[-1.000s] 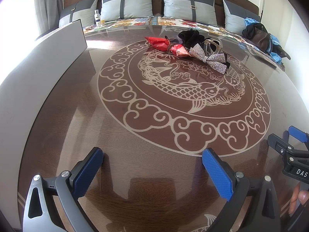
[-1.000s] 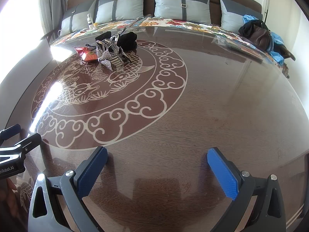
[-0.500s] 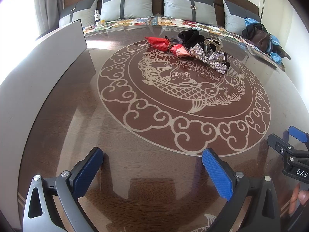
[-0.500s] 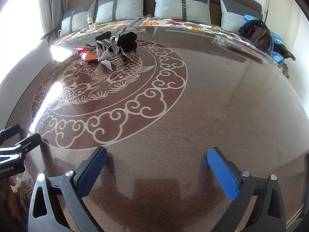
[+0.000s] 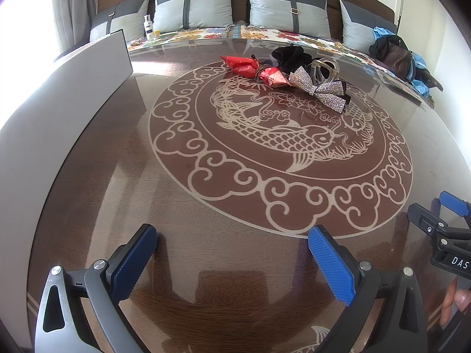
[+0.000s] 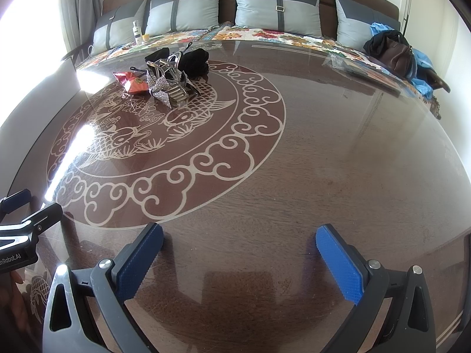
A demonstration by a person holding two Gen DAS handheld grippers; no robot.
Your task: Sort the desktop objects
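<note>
My left gripper (image 5: 232, 253) & right gripper (image 6: 238, 253): jaws apart, empty, w/ the pile far across the glass-topped table (image 5: 206, 235). Crinkly red foil wrapper (image 5: 253, 69), light, prob. slippery; rhinestone silver bow clip (image 5: 316, 89), stiff, best pinched at its knot.

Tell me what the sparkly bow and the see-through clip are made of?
The sparkly bow looks like fabric covered in tiny rhinestones, since it glitters all over. The see-through clip looks like clear, glossy plastic: you can see through its curved sides.
</note>
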